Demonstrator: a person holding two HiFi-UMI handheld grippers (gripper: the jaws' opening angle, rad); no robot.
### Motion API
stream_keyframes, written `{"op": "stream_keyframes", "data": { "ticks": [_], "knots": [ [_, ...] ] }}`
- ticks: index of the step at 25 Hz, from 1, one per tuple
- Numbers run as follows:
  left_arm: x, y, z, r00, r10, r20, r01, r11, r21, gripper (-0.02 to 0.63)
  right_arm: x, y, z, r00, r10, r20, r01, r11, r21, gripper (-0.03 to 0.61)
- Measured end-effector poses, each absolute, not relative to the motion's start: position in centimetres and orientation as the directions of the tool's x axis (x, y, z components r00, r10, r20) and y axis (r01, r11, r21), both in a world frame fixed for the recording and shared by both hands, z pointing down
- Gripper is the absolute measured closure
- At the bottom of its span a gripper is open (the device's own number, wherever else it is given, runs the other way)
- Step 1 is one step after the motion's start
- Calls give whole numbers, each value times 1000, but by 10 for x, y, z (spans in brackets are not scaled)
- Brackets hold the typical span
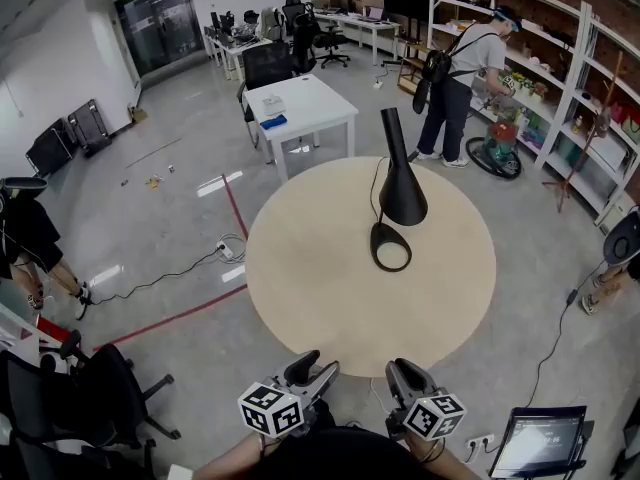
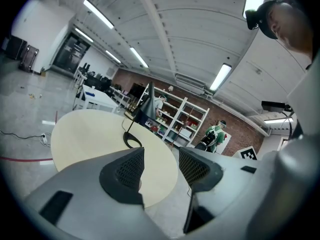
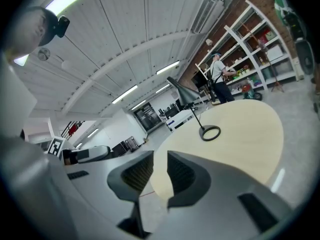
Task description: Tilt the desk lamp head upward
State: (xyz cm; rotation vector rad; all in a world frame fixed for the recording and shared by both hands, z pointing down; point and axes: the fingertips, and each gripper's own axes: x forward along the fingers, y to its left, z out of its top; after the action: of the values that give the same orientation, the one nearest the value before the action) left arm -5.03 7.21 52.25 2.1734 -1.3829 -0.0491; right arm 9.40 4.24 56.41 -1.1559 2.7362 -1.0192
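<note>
Both pairs of jaws stood apart and empty, the right pair narrower. The left gripper (image 2: 161, 159) and right gripper (image 3: 160, 164) hung at the near edge of the round table (image 1: 320, 298), well short of the black desk lamp (image 1: 401, 183). It stood past the table's middle on its ring base (image 1: 390, 247), cone head drooping. That head looked light and rigid, its joint probably stiff; gripping the cone's narrow neck while steadying the base seemed wisest.

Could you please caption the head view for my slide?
Black desk lamp on a round table; left gripper and right gripper open, empty, at its near edge.
</note>
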Motion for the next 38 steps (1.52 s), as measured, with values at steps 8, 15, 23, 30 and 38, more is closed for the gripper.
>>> {"op": "stream_keyframes", "data": {
  "ticks": [8, 15, 23, 30, 38],
  "knots": [
    [-48, 9, 514, 547, -809, 217, -788, -409, 460, 388, 107, -5, 560, -644, -727, 236, -707, 449, -547, 489],
    [-76, -68, 491, 582, -794, 178, -783, -487, 388, 388, 104, -55, 552, -568, -788, 236, -755, 386, -530, 489],
    [-123, -178, 409, 629, -777, 39, -759, -602, 245, 388, 89, -131, 528, -511, -835, 203, -781, 352, -516, 489],
    [-129, -260, 315, 693, -711, -119, -702, -703, 113, 388, 81, -189, 504, -445, -881, 159, -801, 313, -510, 489],
    [-90, -339, 265, 777, -612, -145, -625, -777, -71, 388, 86, -232, 501, -356, -932, 71, -739, 234, -632, 489]
  ]
}}
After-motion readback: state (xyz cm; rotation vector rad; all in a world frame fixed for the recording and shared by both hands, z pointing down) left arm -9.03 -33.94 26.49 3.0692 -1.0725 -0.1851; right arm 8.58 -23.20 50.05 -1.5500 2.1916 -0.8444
